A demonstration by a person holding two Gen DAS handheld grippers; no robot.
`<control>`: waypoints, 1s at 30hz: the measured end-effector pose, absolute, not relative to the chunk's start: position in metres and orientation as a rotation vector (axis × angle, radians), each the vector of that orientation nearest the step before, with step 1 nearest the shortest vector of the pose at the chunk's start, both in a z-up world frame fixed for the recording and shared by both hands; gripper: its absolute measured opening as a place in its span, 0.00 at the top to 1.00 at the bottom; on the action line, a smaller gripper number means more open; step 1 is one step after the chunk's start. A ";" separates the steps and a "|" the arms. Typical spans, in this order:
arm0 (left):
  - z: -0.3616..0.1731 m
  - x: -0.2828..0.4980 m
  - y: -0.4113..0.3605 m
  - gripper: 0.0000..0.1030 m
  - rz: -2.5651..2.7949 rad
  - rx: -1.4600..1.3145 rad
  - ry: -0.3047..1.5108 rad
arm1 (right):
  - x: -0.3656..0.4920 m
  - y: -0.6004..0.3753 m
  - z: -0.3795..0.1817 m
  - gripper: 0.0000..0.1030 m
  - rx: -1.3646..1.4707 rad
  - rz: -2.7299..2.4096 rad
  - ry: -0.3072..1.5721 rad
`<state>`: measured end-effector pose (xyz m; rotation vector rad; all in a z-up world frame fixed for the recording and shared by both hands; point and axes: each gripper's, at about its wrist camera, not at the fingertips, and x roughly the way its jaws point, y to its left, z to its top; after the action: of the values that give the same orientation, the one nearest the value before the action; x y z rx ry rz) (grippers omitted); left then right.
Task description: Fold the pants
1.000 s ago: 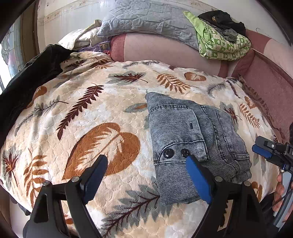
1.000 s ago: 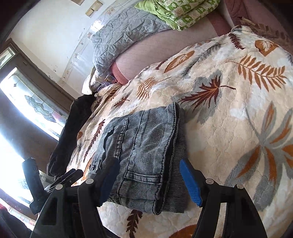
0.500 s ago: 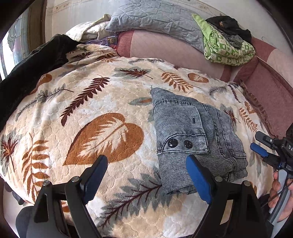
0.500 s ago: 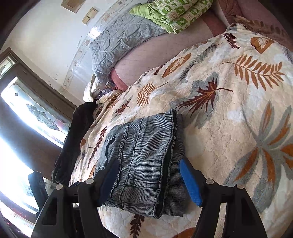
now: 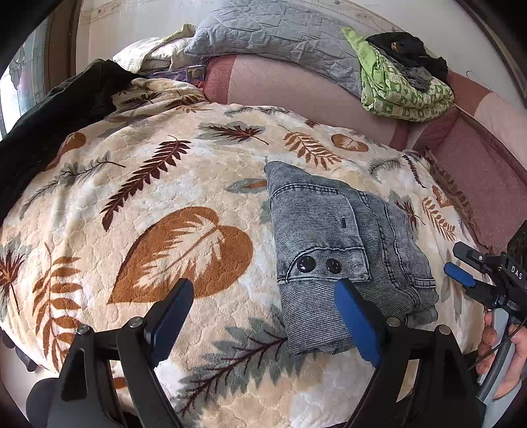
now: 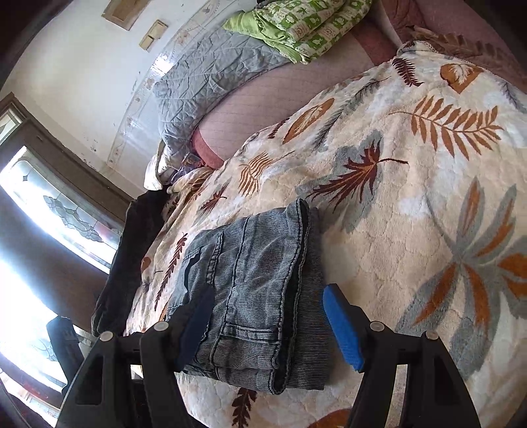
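Ribbed grey denim pants [image 5: 342, 250] folded square; plush leaf-print blanket [image 5: 158, 204] beneath.

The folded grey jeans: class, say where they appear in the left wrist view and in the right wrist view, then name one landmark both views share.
Left wrist view: folded grey jeans lie right of centre on the leaf-print blanket.
Right wrist view: they lie at lower centre.
Shared landmark: the green patterned cloth on the pink ledge beyond the blanket.
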<state>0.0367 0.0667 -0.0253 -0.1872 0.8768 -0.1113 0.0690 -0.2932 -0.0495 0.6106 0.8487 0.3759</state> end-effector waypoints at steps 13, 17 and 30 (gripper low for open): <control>-0.048 0.097 0.070 0.15 -0.266 -0.395 1.012 | 0.095 -0.303 -0.073 0.30 0.739 0.426 1.013; -0.055 0.114 0.064 0.15 -0.338 -0.467 1.049 | 0.125 -0.298 -0.090 0.30 0.734 0.397 1.163; -0.080 0.140 0.044 0.29 -0.410 -0.501 1.135 | 0.167 -0.271 -0.108 0.29 0.733 0.384 1.298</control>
<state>0.1398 0.0436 -0.0802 -0.5012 1.1351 -0.4100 0.1674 -0.2713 -0.1078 0.7332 1.2983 0.3840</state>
